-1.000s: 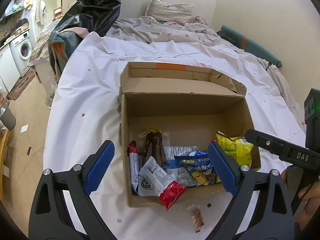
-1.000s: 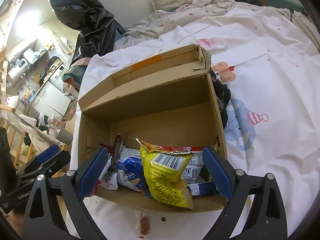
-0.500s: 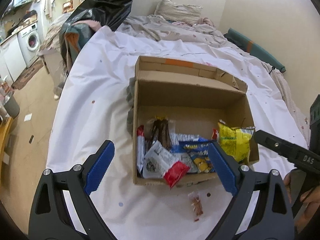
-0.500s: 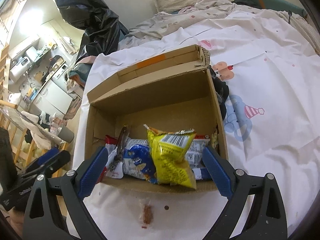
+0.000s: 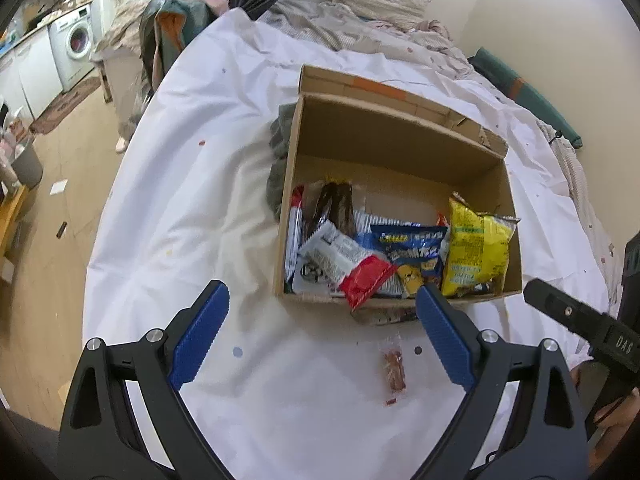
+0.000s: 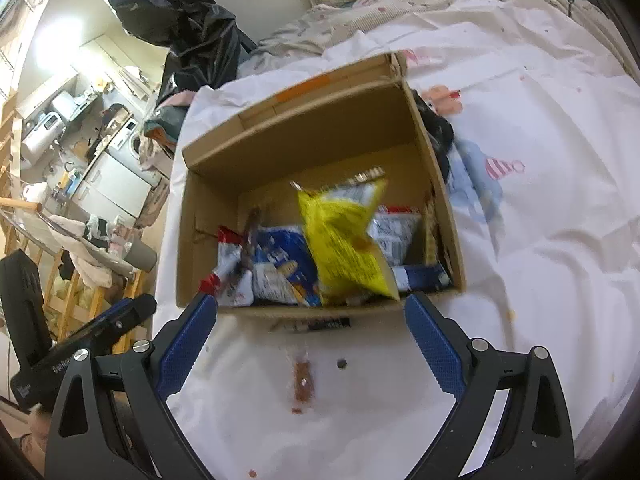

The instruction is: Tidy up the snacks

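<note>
both grippers hang over the bed w/ jaws spread wide and nothing between them: left gripper [image 5: 322, 328], right gripper [image 6: 310, 334]. the cardboard box [image 5: 288, 216] sits on the white sheet [image 5: 192, 184], top open, far flap folded back, so stuff can go straight in from above. most snacks are already inside, piled toward the near wall: yellow chip bag [image 5: 476, 256] at the right end, standing half upright against the side, blue packet [image 5: 412, 248] in the middle, white-and-red wrapper [image 5: 348, 264] poking over the near rim. one small clear packet w/ reddish bits [image 5: 394, 368] lies loose on the sheet just outside the box, nearer the grippers, roughly centred between the right gripper's jaws in its view. prob the last stray; looks like the next pickup. it's thin and flat on soft bedding, so a pinch may catch sheet too. a dark flat thing peeks from under the box's near edge, can't tell what.
</note>
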